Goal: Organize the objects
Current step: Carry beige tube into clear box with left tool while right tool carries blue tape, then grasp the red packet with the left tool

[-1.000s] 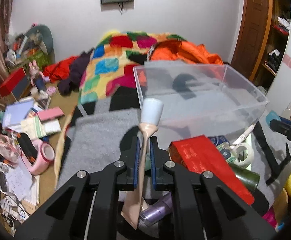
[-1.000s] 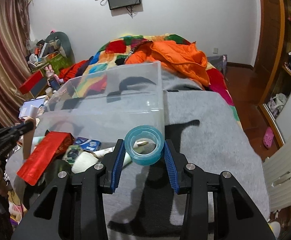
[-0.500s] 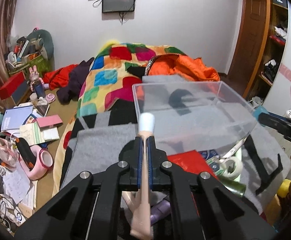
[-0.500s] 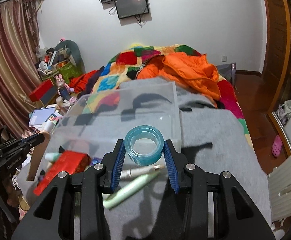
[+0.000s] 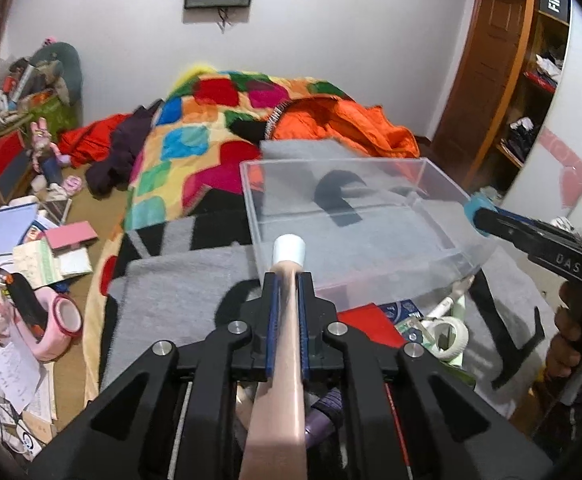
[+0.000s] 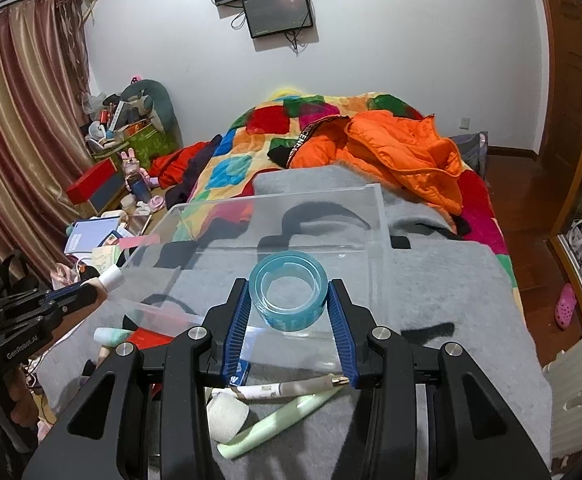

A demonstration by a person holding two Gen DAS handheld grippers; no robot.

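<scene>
Left wrist view: I am holding my left gripper (image 5: pixel 287 280) clamped tight on a flesh-pink squeeze tube with a white cap (image 5: pixel 288 256), the cap pointing forward at the near wall of the clear rectangular plastic bin (image 5: pixel 351 196). That bin is sitting on a grey blanket (image 5: pixel 179 296) spread over the bed. Just below the bin's near edge, a red flat packet (image 5: pixel 371 320), a white roll of tape (image 5: pixel 449 336) and a purple bottle (image 5: pixel 325 412) are lying in a loose heap on the blanket.

Right wrist view: I am gripping a translucent blue roll of tape (image 6: pixel 289 290) in my right gripper (image 6: pixel 289 308), both blue pads pressing its sides, the roll standing upright before the bin's near wall (image 6: pixel 275 216). Beneath the jaws, a pale green tube (image 6: pixel 279 420) and a white pen-like stick (image 6: pixel 291 388) are lying on the blanket. My left gripper (image 6: pixel 91 294) is showing at the left edge, near the bin's left corner.
</scene>
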